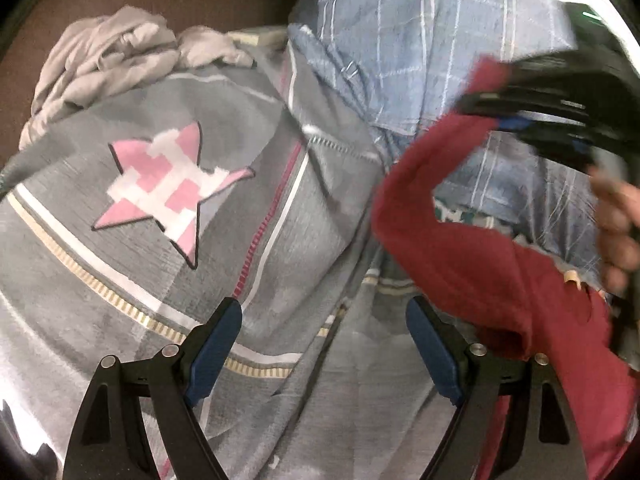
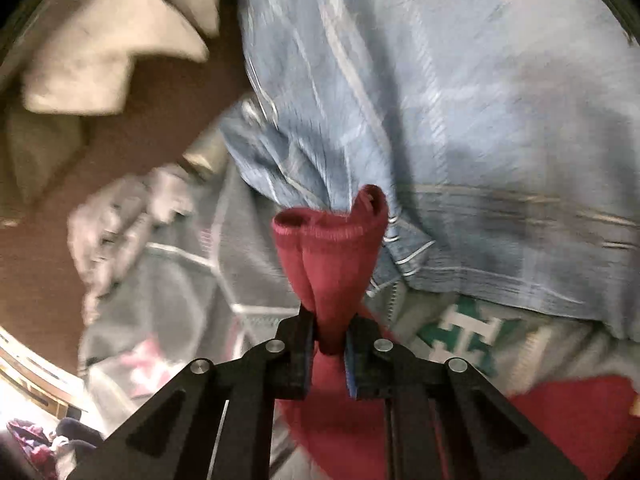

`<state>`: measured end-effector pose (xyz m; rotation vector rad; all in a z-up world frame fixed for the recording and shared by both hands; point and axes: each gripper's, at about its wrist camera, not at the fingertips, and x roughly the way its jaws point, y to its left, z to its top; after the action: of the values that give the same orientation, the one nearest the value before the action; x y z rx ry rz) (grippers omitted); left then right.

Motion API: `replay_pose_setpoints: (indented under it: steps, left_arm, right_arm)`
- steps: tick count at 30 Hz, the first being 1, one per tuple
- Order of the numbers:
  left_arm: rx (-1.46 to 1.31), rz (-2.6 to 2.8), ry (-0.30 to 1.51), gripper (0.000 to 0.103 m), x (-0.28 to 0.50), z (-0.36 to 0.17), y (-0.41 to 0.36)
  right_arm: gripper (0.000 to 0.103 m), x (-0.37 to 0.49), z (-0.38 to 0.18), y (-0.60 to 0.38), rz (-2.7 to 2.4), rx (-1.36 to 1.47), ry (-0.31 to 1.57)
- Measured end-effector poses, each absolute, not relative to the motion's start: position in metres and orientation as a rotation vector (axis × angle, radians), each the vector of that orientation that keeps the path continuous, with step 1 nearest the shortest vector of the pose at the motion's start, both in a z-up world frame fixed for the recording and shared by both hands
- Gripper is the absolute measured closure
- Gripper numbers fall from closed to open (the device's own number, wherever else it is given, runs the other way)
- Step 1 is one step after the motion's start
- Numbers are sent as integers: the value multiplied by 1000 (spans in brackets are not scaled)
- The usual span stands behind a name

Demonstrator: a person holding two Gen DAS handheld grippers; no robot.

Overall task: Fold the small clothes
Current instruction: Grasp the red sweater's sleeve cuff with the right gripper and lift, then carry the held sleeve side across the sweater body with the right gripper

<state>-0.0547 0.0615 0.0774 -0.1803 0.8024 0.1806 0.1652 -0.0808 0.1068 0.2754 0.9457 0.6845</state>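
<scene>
The right gripper (image 2: 330, 344) pinches a bunched hem of the soft, limp red garment (image 2: 332, 256), dangling at 3 o'clock of the empty, wide-open left gripper (image 1: 324, 348); judged best held by edges.

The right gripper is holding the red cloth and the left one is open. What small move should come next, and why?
Probably bring the open left gripper to the hanging part of the red garment and pinch it. The right gripper clamps one bunched end only, so the cloth droops over the grey star blanket. A second hold would let it be spread flat.
</scene>
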Motion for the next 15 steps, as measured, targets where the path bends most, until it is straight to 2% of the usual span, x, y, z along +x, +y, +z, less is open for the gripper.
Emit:
replay_pose_setpoints:
  steps: [8, 12, 15]
  left_arm:
    - [-140, 135, 739, 18, -74, 98, 32]
    - [-117, 121, 723, 18, -77, 102, 16]
    - [-114, 93, 737, 18, -79, 103, 3]
  right_arm:
    - [92, 105, 183, -223, 625, 310, 788]
    - [92, 82, 191, -291, 528, 284, 765]
    - [91, 65, 172, -340, 432, 292, 801]
